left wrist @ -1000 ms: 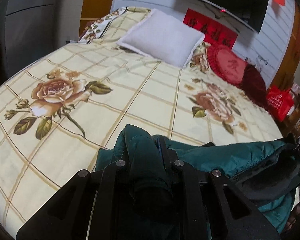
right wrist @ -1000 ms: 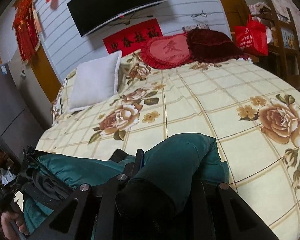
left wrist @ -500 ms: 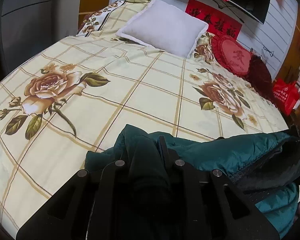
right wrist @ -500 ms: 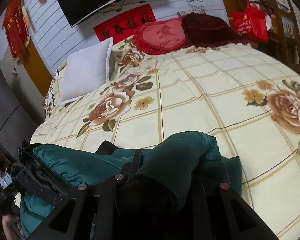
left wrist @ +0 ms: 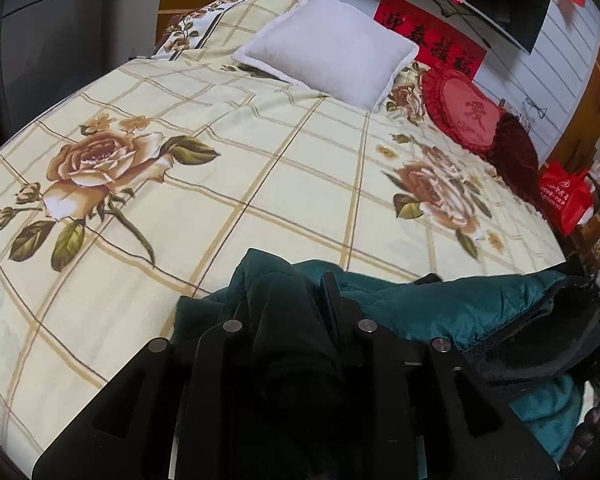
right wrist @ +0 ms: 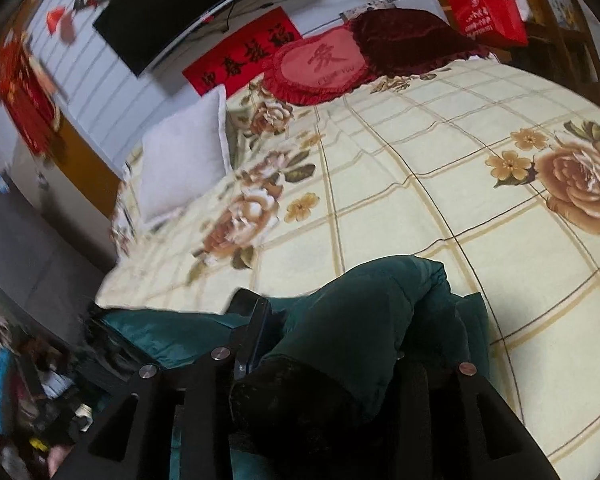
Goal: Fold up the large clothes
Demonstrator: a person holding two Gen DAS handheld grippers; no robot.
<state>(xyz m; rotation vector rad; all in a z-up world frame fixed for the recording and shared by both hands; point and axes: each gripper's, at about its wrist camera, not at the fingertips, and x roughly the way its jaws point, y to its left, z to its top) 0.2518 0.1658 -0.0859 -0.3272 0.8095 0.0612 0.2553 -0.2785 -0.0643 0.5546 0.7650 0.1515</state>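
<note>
A dark teal padded jacket lies at the near edge of a bed with a cream rose-patterned cover. My left gripper is shut on a bunched fold of the jacket, which bulges up between its fingers. My right gripper is shut on another bunched part of the same jacket, likely a sleeve with a dark cuff. The jacket stretches between the two grippers along the bed's edge. The fingertips are mostly hidden by the fabric.
A white pillow and a red heart cushion sit at the head of the bed, with a dark red cushion beside them. A red bag stands off the bed's right side. A dark television hangs on the wall.
Both grippers have kept their hold on the jacket. The right wrist view has tilted and shifted, now blurred by motion. The left gripper's view has moved slightly.
</note>
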